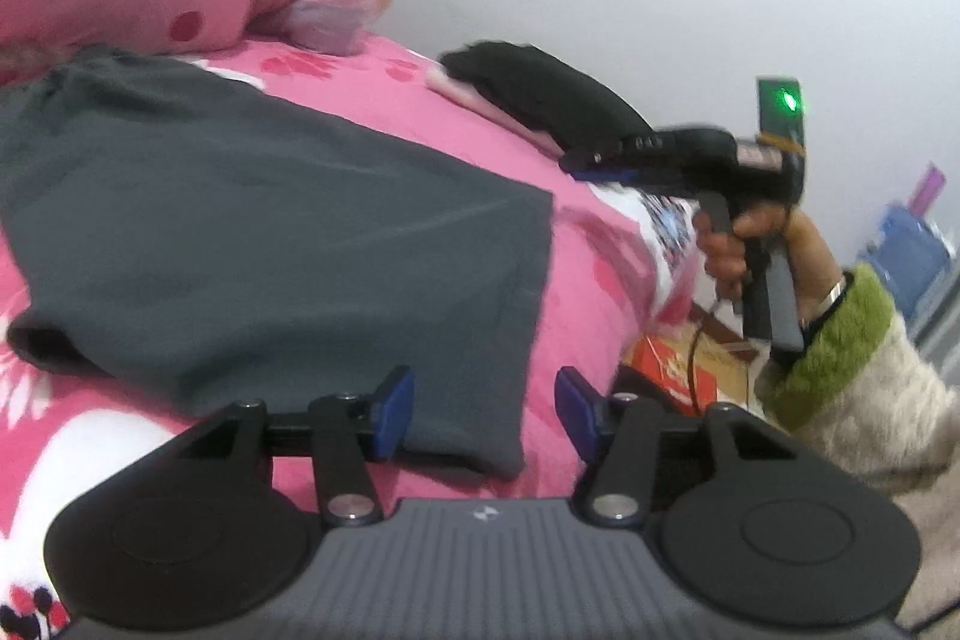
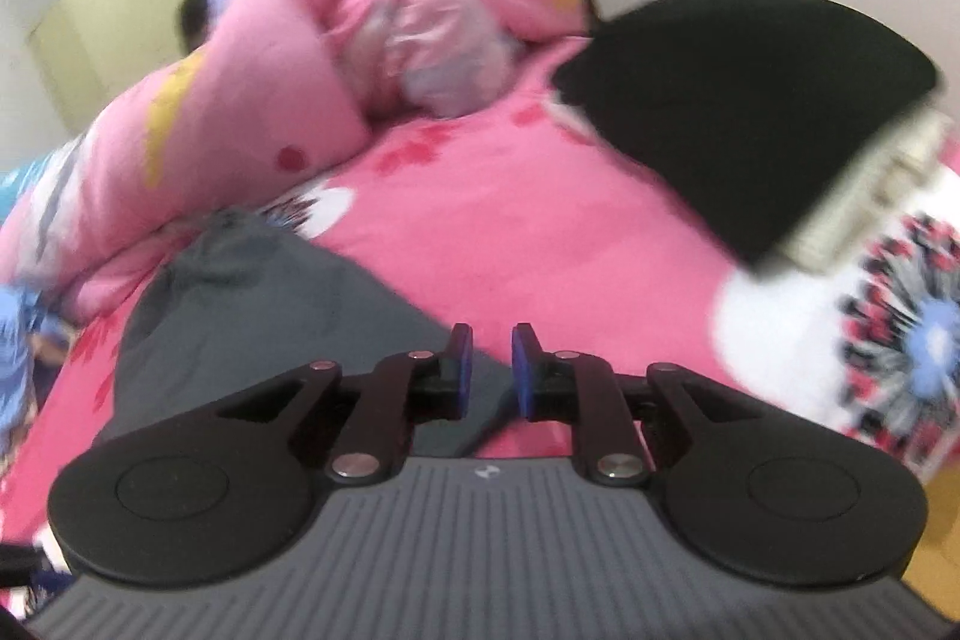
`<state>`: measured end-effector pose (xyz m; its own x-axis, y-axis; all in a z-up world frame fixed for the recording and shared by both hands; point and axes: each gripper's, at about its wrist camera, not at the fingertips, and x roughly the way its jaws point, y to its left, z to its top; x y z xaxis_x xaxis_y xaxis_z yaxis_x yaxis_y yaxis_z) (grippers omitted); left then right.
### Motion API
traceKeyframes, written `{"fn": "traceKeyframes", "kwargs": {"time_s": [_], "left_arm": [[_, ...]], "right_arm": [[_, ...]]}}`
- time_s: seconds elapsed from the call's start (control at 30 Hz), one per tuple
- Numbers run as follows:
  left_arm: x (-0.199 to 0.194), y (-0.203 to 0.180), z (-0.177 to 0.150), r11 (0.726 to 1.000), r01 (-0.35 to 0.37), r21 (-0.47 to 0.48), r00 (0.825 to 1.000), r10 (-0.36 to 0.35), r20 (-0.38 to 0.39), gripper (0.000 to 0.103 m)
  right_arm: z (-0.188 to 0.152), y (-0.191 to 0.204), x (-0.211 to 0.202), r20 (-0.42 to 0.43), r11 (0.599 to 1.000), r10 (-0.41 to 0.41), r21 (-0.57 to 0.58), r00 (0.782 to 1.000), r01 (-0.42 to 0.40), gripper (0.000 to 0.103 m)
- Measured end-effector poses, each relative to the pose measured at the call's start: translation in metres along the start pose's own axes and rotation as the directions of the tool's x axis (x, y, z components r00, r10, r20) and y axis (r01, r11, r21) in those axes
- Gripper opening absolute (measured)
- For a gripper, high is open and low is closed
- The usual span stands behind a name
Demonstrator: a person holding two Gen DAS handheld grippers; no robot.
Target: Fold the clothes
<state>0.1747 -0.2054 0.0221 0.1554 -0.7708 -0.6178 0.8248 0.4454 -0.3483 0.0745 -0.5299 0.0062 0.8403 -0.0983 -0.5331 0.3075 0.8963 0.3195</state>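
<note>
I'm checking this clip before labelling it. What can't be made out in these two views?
- Grey garment: its near hem is hidden behind the left gripper in the left wrist view.
- Black folded garment: motion blur in the right wrist view hides what lies under it.
- Right gripper: open, but blur hides whether it touches the cloth.

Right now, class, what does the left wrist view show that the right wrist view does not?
Left wrist view only: the right gripper held by a hand in a green-cuffed fleece sleeve.
Right wrist view only: a pale yellow-green cupboard.
Both: the dark grey T-shirt, the folded black garment and the pink floral bedsheet.
</note>
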Motion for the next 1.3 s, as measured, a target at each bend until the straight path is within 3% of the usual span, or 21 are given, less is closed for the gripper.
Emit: {"fn": "traceKeyframes", "kwargs": {"time_s": [0.17, 0.3, 0.43, 0.6, 0.73, 0.87, 0.93, 1.03, 1.1, 1.2, 1.3], "left_arm": [[0.002, 0.018, -0.005, 0.993, -0.034, -0.11, 0.999, 0.033, -0.01, 0.055], [-0.013, 0.027, -0.013, 0.986, -0.024, -0.167, 1.0, 0.023, -0.006, 0.055], [-0.031, 0.035, -0.018, 0.977, -0.016, -0.212, 1.0, 0.021, 0.02, 0.055], [-0.061, 0.043, -0.008, 0.978, -0.04, -0.207, 0.988, 0.069, 0.137, 0.056], [-0.062, 0.062, 0.003, 0.968, -0.12, -0.222, 0.967, 0.164, 0.195, 0.057], [-0.045, 0.096, -0.005, 0.92, -0.198, -0.338, 0.965, 0.244, 0.099, 0.057], [-0.042, 0.111, -0.015, 0.899, -0.176, -0.401, 0.973, 0.222, 0.069, 0.056], [-0.059, 0.12, -0.024, 0.884, -0.111, -0.454, 0.978, 0.178, 0.107, 0.056], [-0.076, 0.124, -0.025, 0.878, -0.093, -0.47, 0.976, 0.174, 0.132, 0.056], [-0.1, 0.131, -0.011, 0.886, -0.081, -0.456, 0.966, 0.182, 0.182, 0.058], [-0.112, 0.148, 0.018, 0.896, -0.091, -0.435, 0.953, 0.205, 0.224, 0.059]], "right_arm": [[-0.013, 0.003, 0.029, -0.078, 0.999, 0.001, -0.036, 0.997, -0.004, 0.011], [-0.019, -0.012, 0.025, -0.09, 1.0, -0.021, 0.0, 0.996, 0.021, 0.009], [-0.008, 0.0, 0.008, -0.056, 0.995, -0.09, -0.05, 0.994, 0.087, 0.014], [0.005, 0.043, -0.001, -0.012, 0.991, 0.015, -0.131, 1.0, -0.017, 0.014], [0.006, 0.084, 0.019, -0.059, 0.973, 0.128, -0.184, 0.99, -0.136, 0.014], [-0.004, 0.099, 0.055, -0.161, 0.963, 0.163, -0.187, 0.973, -0.192, 0.014], [-0.011, 0.099, 0.074, -0.221, 0.966, 0.152, -0.174, 0.963, -0.193, 0.014], [-0.014, 0.088, 0.093, -0.296, 0.978, 0.129, -0.119, 0.946, -0.17, 0.014], [0.0, 0.09, 0.092, -0.327, 0.981, 0.127, -0.098, 0.937, -0.167, 0.016], [0.027, 0.114, 0.085, -0.296, 0.967, 0.154, -0.152, 0.942, -0.206, 0.017], [0.055, 0.151, 0.092, -0.294, 0.934, 0.22, -0.211, 0.93, -0.288, 0.017]]}}
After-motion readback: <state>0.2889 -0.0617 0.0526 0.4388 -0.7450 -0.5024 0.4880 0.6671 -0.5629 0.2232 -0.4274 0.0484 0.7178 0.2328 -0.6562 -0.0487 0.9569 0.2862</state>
